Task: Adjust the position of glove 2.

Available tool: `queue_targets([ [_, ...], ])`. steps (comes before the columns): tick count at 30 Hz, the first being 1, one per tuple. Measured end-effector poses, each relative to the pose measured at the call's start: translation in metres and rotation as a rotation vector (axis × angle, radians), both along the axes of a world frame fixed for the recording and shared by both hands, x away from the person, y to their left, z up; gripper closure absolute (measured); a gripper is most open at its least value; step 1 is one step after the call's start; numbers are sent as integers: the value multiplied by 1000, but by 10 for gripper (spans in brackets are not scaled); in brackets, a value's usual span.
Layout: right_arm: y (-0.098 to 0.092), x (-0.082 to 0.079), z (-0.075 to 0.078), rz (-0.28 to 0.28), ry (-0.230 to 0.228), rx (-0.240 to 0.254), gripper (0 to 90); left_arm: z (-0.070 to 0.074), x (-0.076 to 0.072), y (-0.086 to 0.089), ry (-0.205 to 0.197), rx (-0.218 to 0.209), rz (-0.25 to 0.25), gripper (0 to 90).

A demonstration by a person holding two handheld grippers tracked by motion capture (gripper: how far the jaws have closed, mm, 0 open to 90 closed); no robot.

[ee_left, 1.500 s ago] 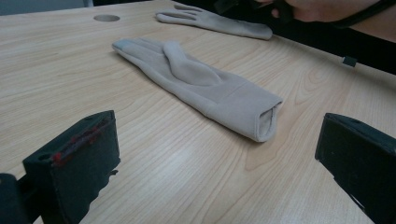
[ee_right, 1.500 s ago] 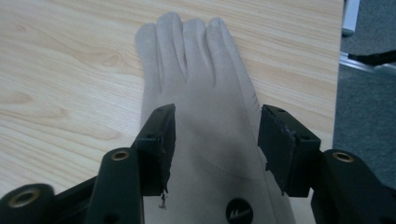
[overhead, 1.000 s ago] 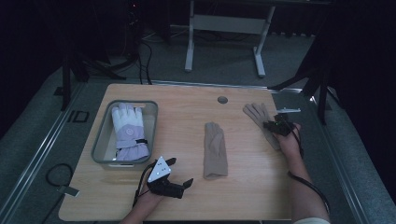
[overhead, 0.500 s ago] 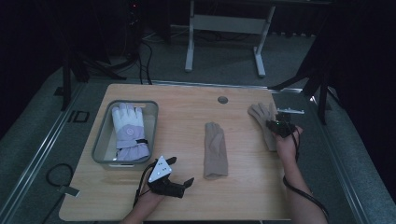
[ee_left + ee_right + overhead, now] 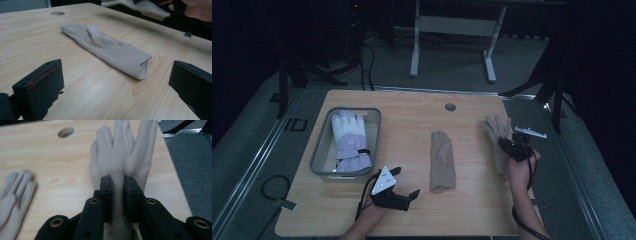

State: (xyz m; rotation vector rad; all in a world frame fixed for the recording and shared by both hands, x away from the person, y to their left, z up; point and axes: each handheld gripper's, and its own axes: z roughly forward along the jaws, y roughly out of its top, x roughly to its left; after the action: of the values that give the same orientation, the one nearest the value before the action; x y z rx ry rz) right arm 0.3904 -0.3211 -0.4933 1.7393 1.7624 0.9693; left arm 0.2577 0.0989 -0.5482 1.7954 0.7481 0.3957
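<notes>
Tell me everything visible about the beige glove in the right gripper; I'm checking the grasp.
The beige glove looks like soft knit fabric, its fingers spread and pointing away from the right gripper. The jaws are shut on its palm, pinching a fold of cloth. In the high view it sits near the table's right edge, by the person's hand.

a dim lab or recording room: a bare wooden tabletop (image 5: 412, 210) stands on grey carpet (image 5: 452, 65), framed by metal rails (image 5: 252, 170). behind the tabletop stands a white metal frame (image 5: 452, 30), cables (image 5: 362, 55) trail over the carpet left of it, and dark stands (image 5: 552, 80) rise right of the tabletop.
</notes>
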Motion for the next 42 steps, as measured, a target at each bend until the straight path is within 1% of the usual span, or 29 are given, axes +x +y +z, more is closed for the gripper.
queue_targets([
  [2, 4, -7, -5, -11, 5, 4, 787, 0, 0, 0, -4, 0, 0, 0],
  [5, 8, -15, -17, -19, 36, 9, 784, 1, 0, 0, -6, -5, -1, 0],
  [6, 10, -16, -21, -12, 54, 6, 782, 1, 0, 0, -8, -3, -1, 0],
  [9, 14, -17, -33, -10, 85, -22, 775, 1, 0, 0, -7, -4, -3, 0],
  [12, 14, -16, -42, -11, 97, -30, 764, 1, 0, 0, -9, -8, -5, 0],
  [13, 14, -15, -45, -14, 102, -20, 757, 1, 0, 0, -6, -5, -6, 0],
  [14, 15, -15, -47, -12, 103, -31, 747, 1, 0, 0, -7, -6, -7, 0],
  [16, 17, -16, -51, -4, 103, -35, 719, 1, 0, 0, -4, -5, -9, 0],
  [18, 18, -17, -52, -6, 90, -36, 705, 1, -1, -1, -6, -4, -11, 0],
  [19, 17, -17, -52, -4, 90, -26, 692, 1, -1, -1, -6, -4, -11, 0],
  [21, 16, -17, -51, -1, 88, -24, 680, 1, -1, 0, -3, -2, -10, 0],
  [22, 13, -18, -47, 1, 73, -15, 627, 1, -1, 0, -2, -8, -12, 0],
  [23, 10, -19, -44, 6, 63, -4, 595, 1, -1, 0, -2, -8, -13, 0],
  [25, 4, -20, -39, 7, 32, -3, 507, 1, -1, 0, -3, -5, -15, 0],
  [26, 1, -20, -36, 24, 32, 4, 475, 1, 0, 0, -1, -6, -17, 0],
  [27, -2, -20, -34, 26, 28, 9, 463, 0, 0, 0, 1, -7, -18, 0],
  [28, -5, -21, -30, 34, 16, 7, 423, 0, 0, -1, 2, -4, -19, 0],
  [29, -8, -20, -28, 51, 22, 6, 379, 0, -1, -1, 2, -4, -20, 0],
  [31, -13, -20, -23, 80, 11, 18, 324, 0, -1, -1, 3, -4, -24, 0],
  [32, -13, -19, -21, 102, 32, 12, 275, 0, -1, -2, 2, -3, -25, 0],
  [33, -14, -19, -20, 132, 36, 11, 225, 0, -1, -2, 3, -5, -26, 0],
  [34, -14, -19, -19, 151, 33, 1, 232, 0, -1, -2, 4, -5, -26, 0],
  [35, -14, -19, -18, 170, 40, -12, 211, 0, -1, -2, 3, -4, -25, 0],
  [36, -14, -19, -18, 200, 39, -2, 219, 0, -1, -2, 4, -5, -26, 0],
  [37, -14, -19, -17, 238, 32, 4, 264, 0, -1, -2, 6, -7, -27, 0],
  [39, -14, -18, -17, 270, 28, -49, 365, 0, -1, -2, 6, -6, -25, 0],
  [40, -16, -17, -17, 311, 20, -46, 418, 0, -1, -2, 5, -7, -26, 0],
  [41, -18, -16, -17, 320, 20, -51, 434, 0, -1, -2, 5, -4, -25, 0],
  [42, -19, -14, -17, 332, 23, -72, 496, 0, -1, -2, 4, -3, -26, 0],
])
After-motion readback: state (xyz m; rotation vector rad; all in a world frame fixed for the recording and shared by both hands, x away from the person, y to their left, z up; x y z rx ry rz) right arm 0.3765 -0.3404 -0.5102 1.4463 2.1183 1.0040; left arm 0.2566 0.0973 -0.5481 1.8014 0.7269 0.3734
